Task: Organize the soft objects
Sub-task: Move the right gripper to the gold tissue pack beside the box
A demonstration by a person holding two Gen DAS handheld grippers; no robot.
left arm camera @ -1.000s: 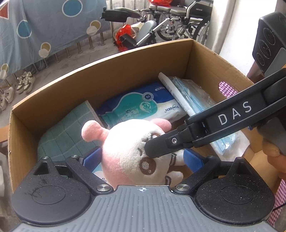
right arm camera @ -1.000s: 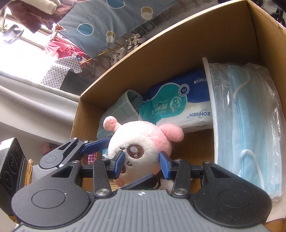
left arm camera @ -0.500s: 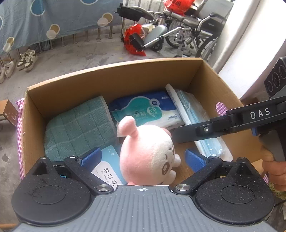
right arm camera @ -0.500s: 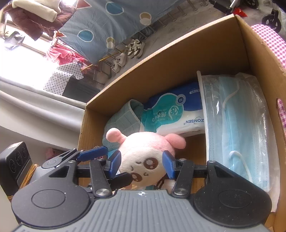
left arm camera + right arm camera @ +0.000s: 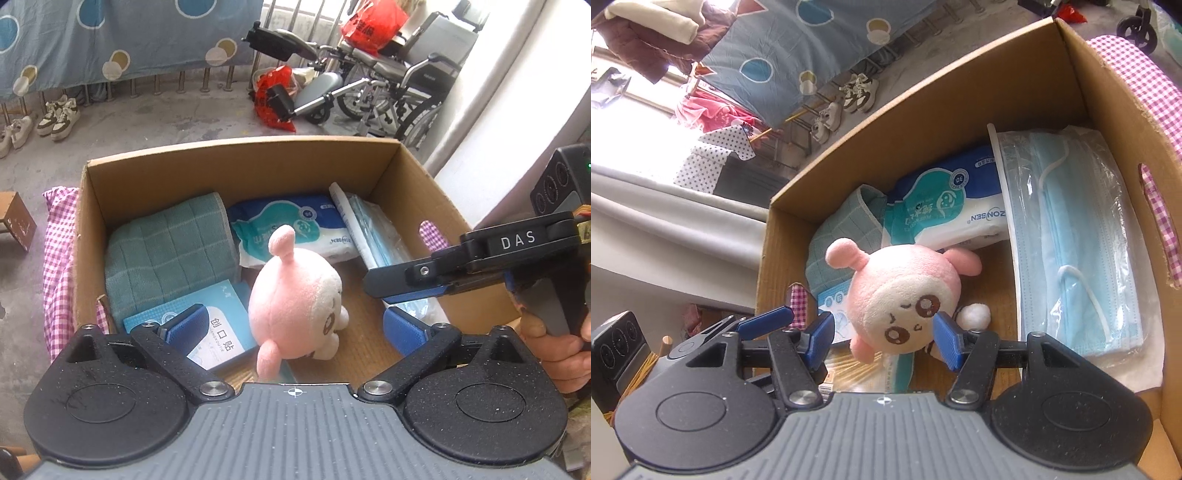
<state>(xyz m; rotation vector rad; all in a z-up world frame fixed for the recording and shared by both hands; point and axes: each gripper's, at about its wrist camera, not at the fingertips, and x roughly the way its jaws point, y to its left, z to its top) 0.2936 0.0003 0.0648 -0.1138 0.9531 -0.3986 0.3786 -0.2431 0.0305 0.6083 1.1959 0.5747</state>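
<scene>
Concrete balcony floor behind, with a hanging patterned sheet (image 5: 92, 37), shoes (image 5: 61, 114) by the railing and a folded wheelchair (image 5: 388, 77); in front, a cardboard box (image 5: 240, 162) sits on a pink checked cloth (image 5: 55, 251). Left wrist view: left gripper (image 5: 295, 326) wide, pads clear of everything, hovering over the near edge of the box. Plush toy (image 5: 295, 295) lies on the box floor, back toward this camera, one ear up. Around it: folded green towel (image 5: 166, 251) at left, tissue pack (image 5: 295, 229) against the far wall, bagged face masks (image 5: 376, 236) along the right wall, small blue carton (image 5: 218, 332) just beside the toy. Right gripper (image 5: 391, 291) enters from the right, above the masks, with the person's hand (image 5: 554, 350) on its handle. Right wrist view: right gripper (image 5: 882, 339) with jaws that have just been opening; toy (image 5: 905, 295) face-up between the pads, neither pad pressing, so released. Judgement: toy is light, soft, compressible and not fragile; it rolls easily on its round head. Best hold is across the head's widest part, squeezing firmly; ears and limbs are floppy and would let it dangle.
</scene>
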